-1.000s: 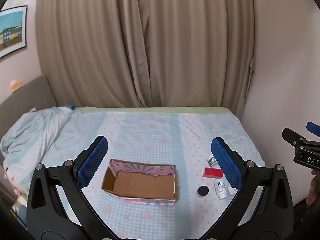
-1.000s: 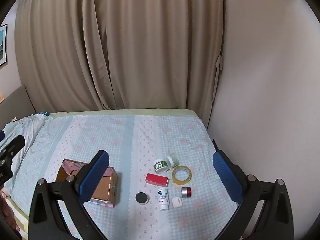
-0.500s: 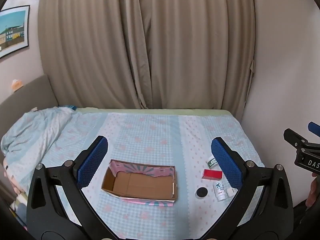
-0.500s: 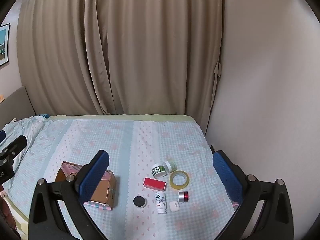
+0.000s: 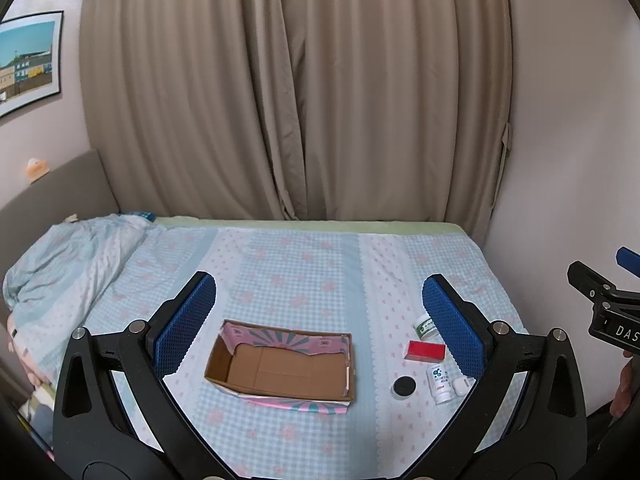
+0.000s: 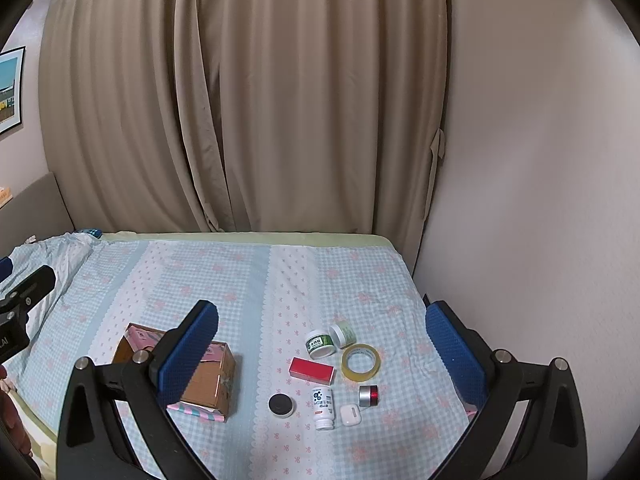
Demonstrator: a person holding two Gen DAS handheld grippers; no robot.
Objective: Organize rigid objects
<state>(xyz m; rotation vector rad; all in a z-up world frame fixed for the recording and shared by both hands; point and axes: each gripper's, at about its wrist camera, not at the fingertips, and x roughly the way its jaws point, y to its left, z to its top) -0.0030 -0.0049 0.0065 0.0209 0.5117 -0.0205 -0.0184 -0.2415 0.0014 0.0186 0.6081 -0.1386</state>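
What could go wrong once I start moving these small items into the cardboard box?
The white bottle lies on its side touching the small white case, so the right tongs may knock one while grabbing the other. The round items could roll on the soft bedsheet. The light cardboard box might shift if bumped.

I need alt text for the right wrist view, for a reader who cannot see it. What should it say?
Open right gripper held above a bed where small items lie in a cluster: two jars, a red box, a tape roll, a white bottle and a black lid. A cardboard box sits to their left; beige curtains hang behind.
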